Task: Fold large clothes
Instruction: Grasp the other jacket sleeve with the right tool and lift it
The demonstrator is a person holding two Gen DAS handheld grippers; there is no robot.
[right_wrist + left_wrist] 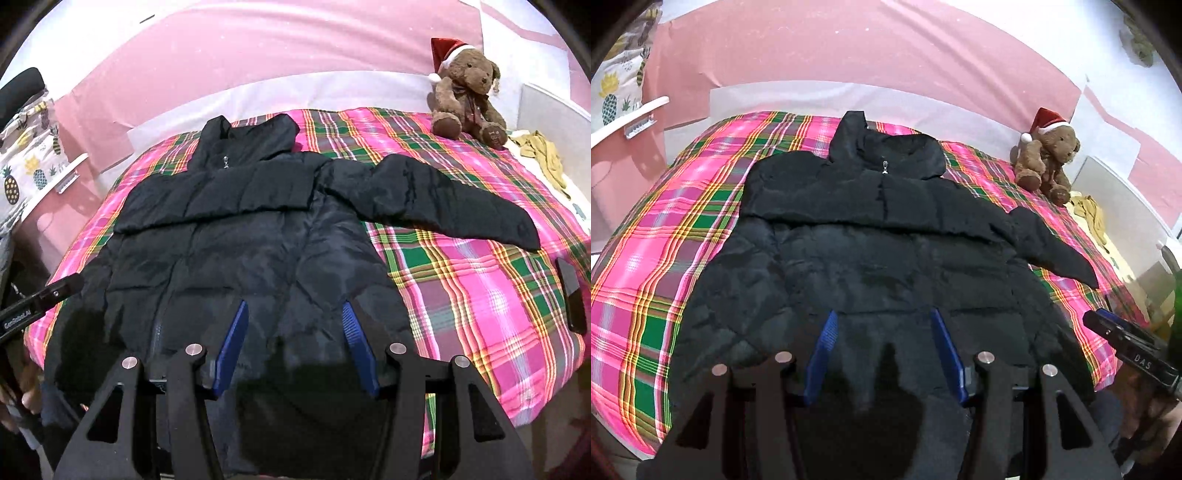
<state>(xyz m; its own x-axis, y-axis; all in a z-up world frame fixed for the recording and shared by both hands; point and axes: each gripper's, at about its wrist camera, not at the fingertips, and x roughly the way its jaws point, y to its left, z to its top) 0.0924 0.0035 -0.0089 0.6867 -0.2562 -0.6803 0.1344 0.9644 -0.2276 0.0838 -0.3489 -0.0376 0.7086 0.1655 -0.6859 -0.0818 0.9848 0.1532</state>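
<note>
A black puffer jacket (886,258) lies front up on the plaid bedspread (683,240), hood toward the wall. One sleeve is folded across its chest (214,199). The other sleeve (443,199) sticks out to the right on the bedspread. My left gripper (884,314) hovers open over the jacket's lower hem, its blue pads (823,354) apart with nothing pinched. My right gripper (295,305) hovers open over the hem's right part in the same way. Each gripper shows at the edge of the other's view: the right gripper (1108,321) and the left gripper (70,284).
A brown teddy bear in a Santa hat (469,92) sits at the bed's far right corner, with a yellow cloth (543,155) beside it. A dark flat object (572,295) lies near the bed's right edge. A pineapple-print cloth (26,166) hangs at the left by the pink wall.
</note>
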